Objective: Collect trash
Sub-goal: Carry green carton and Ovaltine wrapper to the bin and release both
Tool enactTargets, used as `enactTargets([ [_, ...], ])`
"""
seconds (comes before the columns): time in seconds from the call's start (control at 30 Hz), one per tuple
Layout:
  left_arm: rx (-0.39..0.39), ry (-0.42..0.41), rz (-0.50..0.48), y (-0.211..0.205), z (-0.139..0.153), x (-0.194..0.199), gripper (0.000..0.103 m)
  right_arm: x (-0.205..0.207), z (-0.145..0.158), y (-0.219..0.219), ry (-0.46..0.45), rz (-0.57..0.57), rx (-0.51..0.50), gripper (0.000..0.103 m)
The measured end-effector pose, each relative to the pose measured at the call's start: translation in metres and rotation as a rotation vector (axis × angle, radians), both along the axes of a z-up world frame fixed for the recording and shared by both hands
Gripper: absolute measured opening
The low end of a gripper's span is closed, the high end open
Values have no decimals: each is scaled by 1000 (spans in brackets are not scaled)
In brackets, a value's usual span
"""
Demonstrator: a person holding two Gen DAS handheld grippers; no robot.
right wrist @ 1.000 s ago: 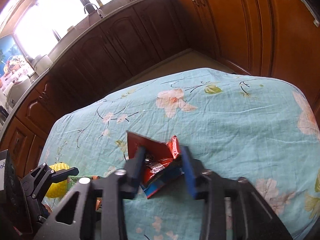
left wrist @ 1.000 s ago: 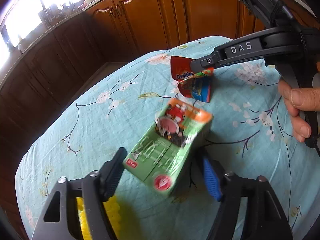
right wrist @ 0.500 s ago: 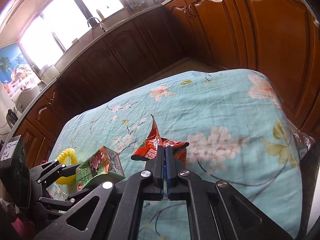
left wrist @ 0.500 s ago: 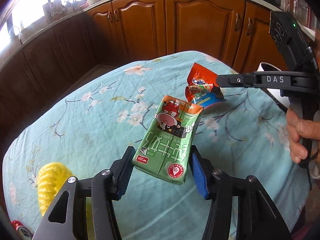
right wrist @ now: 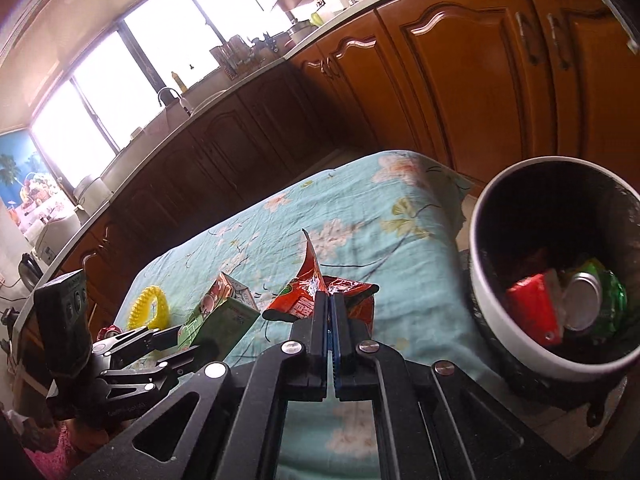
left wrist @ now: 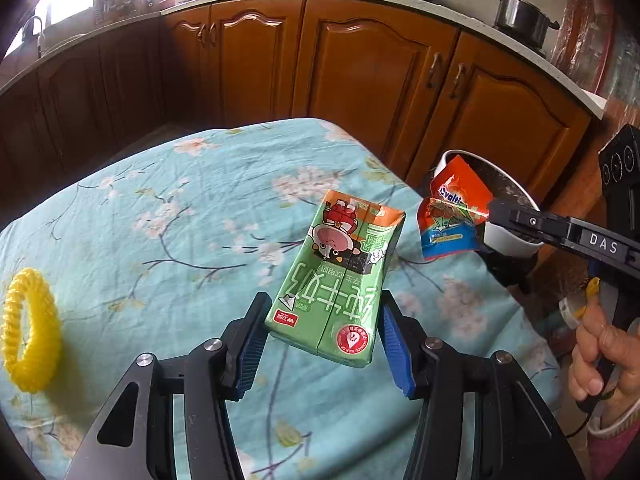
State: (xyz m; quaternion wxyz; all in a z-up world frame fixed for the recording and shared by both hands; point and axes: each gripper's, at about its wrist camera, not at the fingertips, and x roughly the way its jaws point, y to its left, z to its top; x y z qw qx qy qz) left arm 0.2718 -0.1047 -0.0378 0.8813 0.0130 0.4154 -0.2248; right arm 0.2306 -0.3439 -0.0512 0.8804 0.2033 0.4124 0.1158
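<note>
With your right gripper [right wrist: 330, 312] clamping the wrapper [right wrist: 308, 294], carry it to the bin [right wrist: 486, 216] at two o'clock before your left gripper's [left wrist: 324, 330] carton [left wrist: 340, 276].

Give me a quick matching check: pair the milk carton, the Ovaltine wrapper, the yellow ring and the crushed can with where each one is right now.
Things:
1. green milk carton
2. Ovaltine wrapper
3. yellow ring
4. crushed can

Places:
A. lying on the tablecloth
B. inside the trash bin
C. between the left tongs
D. pinched in the right tongs

Pairs: 1-C, 2-D, 3-A, 4-B
</note>
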Motion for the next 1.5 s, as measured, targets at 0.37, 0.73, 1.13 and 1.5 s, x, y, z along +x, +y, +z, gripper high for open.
enactTargets([
  [0.37,-61,1,-91,-52,18,-24,52,-60,21,-63,-40,-173,-22,1],
  [0.73,-53,-28,-152,-88,25,-29,51,-88,28,-97,-57,-264,-56,1],
  [1.13,-11,-58,-187,-134,33,-8,51,-81,32,-124,-65,-288,-88,1],
  [1.5,53,-49,-197,-181,24,25,51,-61,29,-141,-47,-289,-120,1],
])
